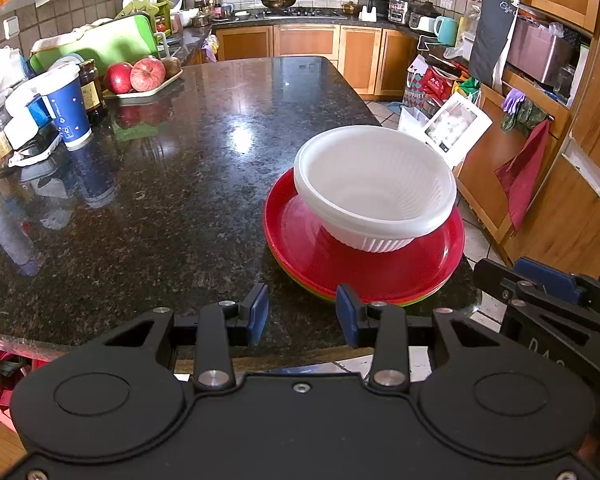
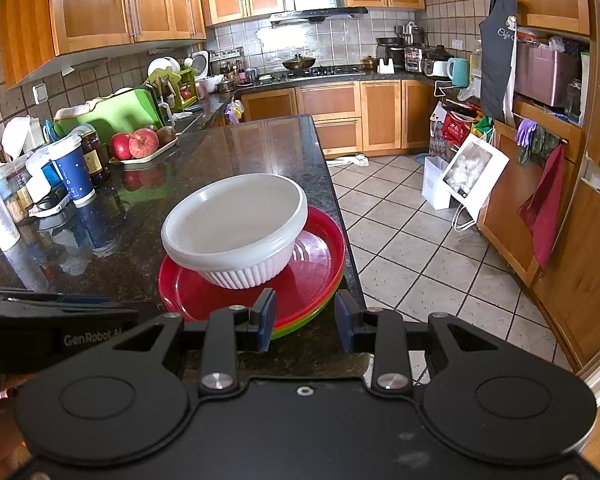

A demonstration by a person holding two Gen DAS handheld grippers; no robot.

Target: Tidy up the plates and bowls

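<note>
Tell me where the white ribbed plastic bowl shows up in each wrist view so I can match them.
Left wrist view: the white ribbed plastic bowl sits right of centre, on the stack of red plastic plates.
Right wrist view: the bowl sits just left of centre, on the same plates.
Shared landmark: the blue paper cup at the left on the dark granite counter.

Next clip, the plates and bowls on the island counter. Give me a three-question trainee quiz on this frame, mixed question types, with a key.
1. True or false: the white bowls sit directly on the granite counter.
2. What colour is the top plate of the stack?
A green
B red
C blue
3. Fill in: both the left gripper and the right gripper are ____, holding nothing.

Key:
1. false, they rest on the plates
2. B
3. open
</note>
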